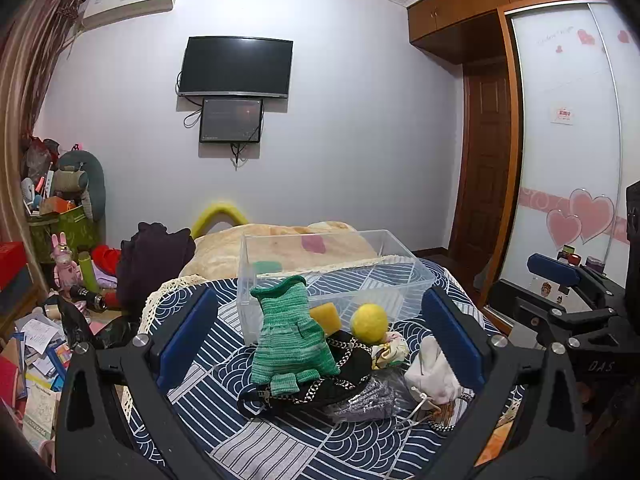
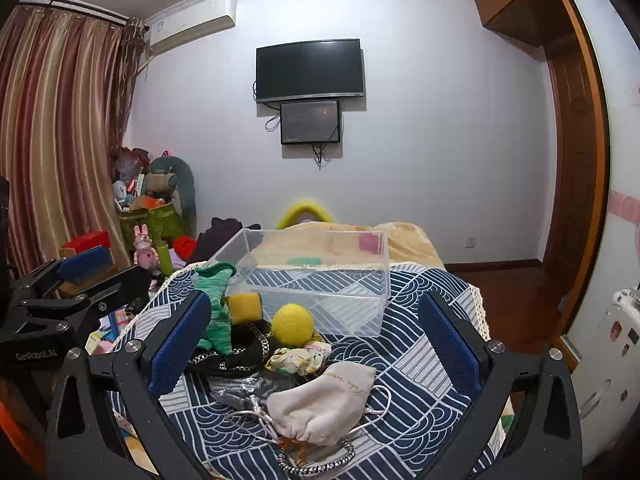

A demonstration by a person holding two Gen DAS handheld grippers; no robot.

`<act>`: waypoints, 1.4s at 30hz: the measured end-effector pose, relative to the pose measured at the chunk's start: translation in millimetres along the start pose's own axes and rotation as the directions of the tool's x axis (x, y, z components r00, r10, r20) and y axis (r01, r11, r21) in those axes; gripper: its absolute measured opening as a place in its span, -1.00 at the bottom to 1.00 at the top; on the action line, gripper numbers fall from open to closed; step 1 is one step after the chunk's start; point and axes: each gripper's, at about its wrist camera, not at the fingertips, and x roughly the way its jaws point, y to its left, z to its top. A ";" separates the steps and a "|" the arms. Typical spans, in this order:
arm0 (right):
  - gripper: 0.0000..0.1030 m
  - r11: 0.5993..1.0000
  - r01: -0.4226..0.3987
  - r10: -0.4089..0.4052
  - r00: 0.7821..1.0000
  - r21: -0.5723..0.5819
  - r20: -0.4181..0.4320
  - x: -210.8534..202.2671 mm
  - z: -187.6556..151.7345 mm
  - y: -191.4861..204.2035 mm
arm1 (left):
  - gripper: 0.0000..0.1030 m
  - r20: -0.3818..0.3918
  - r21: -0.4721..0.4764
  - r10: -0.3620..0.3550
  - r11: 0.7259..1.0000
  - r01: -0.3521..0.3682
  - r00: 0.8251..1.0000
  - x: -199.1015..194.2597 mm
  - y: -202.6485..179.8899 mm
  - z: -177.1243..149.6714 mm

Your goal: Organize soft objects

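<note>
Surface: bed covered with a navy and white wave-patterned cloth point(image 1: 224, 420), lace-edged. Container: clear plastic bin point(image 1: 332, 276), open-topped, standing on the cloth behind the pile of soft goods; a green sponge-like block point(image 1: 267, 267) shows through its far left wall, whether inside or behind cannot be told. Item: green knitted garment point(image 1: 290, 332), propped upright against the bin's near left corner, its lower edge on a black chain-trimmed piece point(image 1: 320, 388). Item: yellow sponge point(image 1: 326, 318), just beside the garment, against the bin's front wall. Item: yellow felt ball point(image 1: 369, 321), near the sponge, resting on the black piece and touching the bin's front. Item: floral fabric scrunchie point(image 2: 298, 358), just in front of the ball. Item: grey sparkly cloth point(image 2: 244, 388), flat, between the black piece and the pouch. Item: beige drawstring pouch point(image 2: 324, 404), nearest, cords trailing over a braided loop point(image 2: 316, 462). Left tongs point(image 1: 320, 344): blue pads spread wide, holding nothing, framing the whole pile. Right tongs point(image 2: 316, 344): likewise wide apart, holding nothing, pouch lying between the pads below. Background: wall-mounted television point(image 2: 310, 70).
</note>
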 end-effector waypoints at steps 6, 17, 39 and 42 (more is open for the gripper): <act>1.00 1.000 0.001 -0.001 1.000 0.000 0.000 0.3 -0.3 0.1 | 1.00 0.001 -0.001 0.001 1.000 -0.001 1.000 0.0 0.1 -0.1; 1.00 1.000 0.000 0.000 1.000 0.001 0.001 0.2 -0.3 0.8 | 1.00 0.002 -0.001 0.001 1.000 -0.001 1.000 -0.1 -0.1 -0.3; 1.00 0.999 0.004 -0.001 0.997 0.040 -0.080 24.7 -14.0 -11.1 | 1.00 -0.112 -0.014 -0.014 1.000 0.013 0.994 36.6 4.1 -14.5; 1.00 0.998 0.001 0.005 0.993 0.059 -0.116 32.9 -22.1 -17.2 | 1.00 -0.164 -0.020 -0.017 1.000 0.014 0.986 52.0 7.9 -25.5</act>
